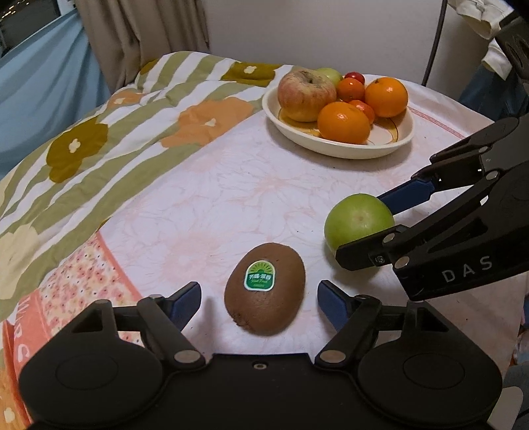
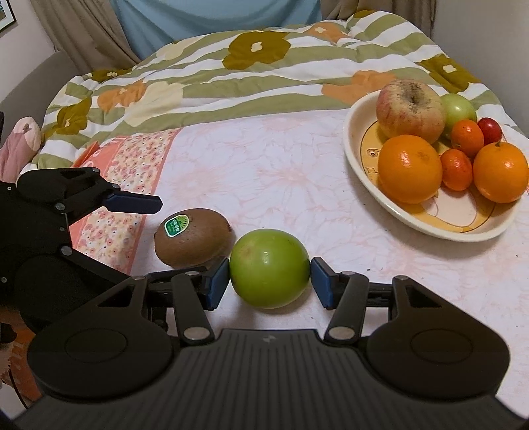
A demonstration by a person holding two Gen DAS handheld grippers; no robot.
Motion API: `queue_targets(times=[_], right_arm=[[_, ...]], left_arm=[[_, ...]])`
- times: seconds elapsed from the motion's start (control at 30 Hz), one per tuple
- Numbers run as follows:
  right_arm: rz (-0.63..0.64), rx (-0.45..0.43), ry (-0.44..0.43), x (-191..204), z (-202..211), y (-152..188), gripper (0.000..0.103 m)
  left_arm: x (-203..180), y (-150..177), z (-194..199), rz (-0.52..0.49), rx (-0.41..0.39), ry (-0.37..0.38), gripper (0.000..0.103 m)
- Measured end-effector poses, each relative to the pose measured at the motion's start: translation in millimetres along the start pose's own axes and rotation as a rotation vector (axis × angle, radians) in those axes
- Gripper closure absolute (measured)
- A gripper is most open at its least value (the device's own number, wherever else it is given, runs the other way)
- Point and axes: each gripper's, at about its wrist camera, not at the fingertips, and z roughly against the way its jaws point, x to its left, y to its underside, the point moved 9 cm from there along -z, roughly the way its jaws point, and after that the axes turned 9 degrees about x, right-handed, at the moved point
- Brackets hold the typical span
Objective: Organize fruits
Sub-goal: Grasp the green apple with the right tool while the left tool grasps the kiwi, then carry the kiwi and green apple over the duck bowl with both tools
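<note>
A brown kiwi point(image 1: 263, 311) with a green sticker lies on the pink tablecloth between the fingers of my left gripper point(image 1: 259, 291). There are gaps on both sides, so that gripper is open. Just right of the kiwi point(image 2: 195, 238) sits a green apple point(image 2: 269, 268). My right gripper point(image 2: 270, 281) is shut on it, both blue pads against its sides. In the left wrist view the green apple point(image 1: 358, 218) shows between the right gripper's fingers point(image 1: 406, 193). A white bowl point(image 2: 429, 228) at the far right holds a large apple, oranges and small fruits.
A striped floral quilt point(image 2: 264, 66) is bunched along the far and left side of the cloth. The bowl point(image 1: 330, 145) stands beyond both grippers. Bare tablecloth point(image 2: 281, 172) lies between the two loose fruits and the bowl. Curtains point(image 1: 139, 29) hang behind.
</note>
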Motion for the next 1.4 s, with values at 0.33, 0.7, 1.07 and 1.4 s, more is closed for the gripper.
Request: queue_targets(times=[0.33, 0.7, 1.07, 1.4], right_arm=[[-0.020, 0.001, 0.002, -5.1, 0.2, 2.7, 0.034], [-0.030, 0.003, 0.001, -8.4, -0.2, 4.5, 0.034], [-0.016, -0.003, -0.002, -15.7, 5.1, 3.7, 0.034], [0.000, -0.042, -0.003, -33.4, 32.8, -8.3, 0.034]], left_arm=[[-6.8, -2.8, -12.9, -0.032, 0.023, 0.007, 0.036], [-4.2, -2.0, -12.6, -0.042, 0.026, -0.027, 0.047], [-6.6, -8.3, -6.7, -0.003, 0.024, -0.041, 0.048], [-15.4, -35.6, 18.5, 0.054, -0.022, -0.049, 0.048]])
